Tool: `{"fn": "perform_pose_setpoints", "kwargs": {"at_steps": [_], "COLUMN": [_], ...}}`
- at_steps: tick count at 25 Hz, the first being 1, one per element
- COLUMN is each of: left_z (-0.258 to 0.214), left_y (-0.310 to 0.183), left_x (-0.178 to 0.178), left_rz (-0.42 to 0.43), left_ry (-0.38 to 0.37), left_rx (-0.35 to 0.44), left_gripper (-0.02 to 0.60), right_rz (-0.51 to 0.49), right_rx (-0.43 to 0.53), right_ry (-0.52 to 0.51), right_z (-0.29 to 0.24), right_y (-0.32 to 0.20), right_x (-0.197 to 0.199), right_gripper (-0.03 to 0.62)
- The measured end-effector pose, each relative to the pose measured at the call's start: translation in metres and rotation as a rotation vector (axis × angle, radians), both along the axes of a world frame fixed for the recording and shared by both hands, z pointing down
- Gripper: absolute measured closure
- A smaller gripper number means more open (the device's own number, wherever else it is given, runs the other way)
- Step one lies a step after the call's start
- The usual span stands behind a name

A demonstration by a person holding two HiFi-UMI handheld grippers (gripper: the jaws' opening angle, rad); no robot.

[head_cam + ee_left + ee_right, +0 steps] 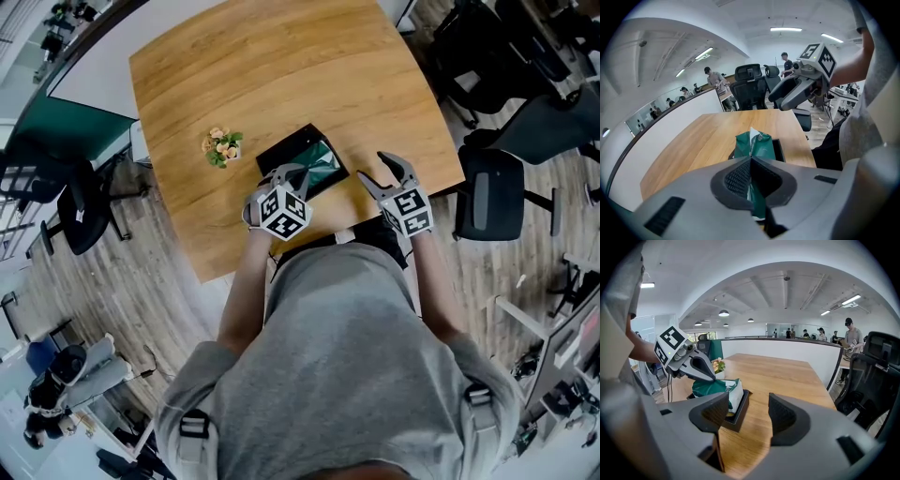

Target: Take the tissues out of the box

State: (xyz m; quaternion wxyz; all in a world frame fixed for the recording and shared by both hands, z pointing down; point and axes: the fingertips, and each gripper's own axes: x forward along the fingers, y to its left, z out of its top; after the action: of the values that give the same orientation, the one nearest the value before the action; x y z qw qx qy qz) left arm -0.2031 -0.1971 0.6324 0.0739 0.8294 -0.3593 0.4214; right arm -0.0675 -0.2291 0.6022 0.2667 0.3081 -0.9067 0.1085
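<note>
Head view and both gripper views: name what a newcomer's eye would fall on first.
The green tissue pack stands out, pinched in the left gripper, whose fingers are shut on it at the black box by the near edge of the wooden table. Beside it the right gripper hovers open and empty. In the head view, a small bunch of flowers sits left of the box.

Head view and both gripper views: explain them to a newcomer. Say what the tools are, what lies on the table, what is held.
A person holds a two-jaw tool in each hand. The head view looks down from the person's head; each gripper view looks along one tool's jaws. On the wooden table: a black box with a green tissue pack, and small flowers. The left hand-held gripper is shut on the pack; the right hand-held gripper is open, empty.
</note>
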Motion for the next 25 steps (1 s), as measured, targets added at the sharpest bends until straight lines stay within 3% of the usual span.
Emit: {"fn": "perform_pose_setpoints", "kwargs": {"at_steps": [25], "left_z": [-0.059], "left_y": [0.007], "left_x": [0.004], "left_rz": [-0.073], "left_ry": [-0.081], "left_rx": [0.091], "left_gripper": [0.563], "right_rz": [-0.101], "right_rx": [0.019], "right_ry": [-0.028], "right_z": [-0.004], "right_y": [-0.003], "right_x": [0.02], "right_gripper": [0.329]}}
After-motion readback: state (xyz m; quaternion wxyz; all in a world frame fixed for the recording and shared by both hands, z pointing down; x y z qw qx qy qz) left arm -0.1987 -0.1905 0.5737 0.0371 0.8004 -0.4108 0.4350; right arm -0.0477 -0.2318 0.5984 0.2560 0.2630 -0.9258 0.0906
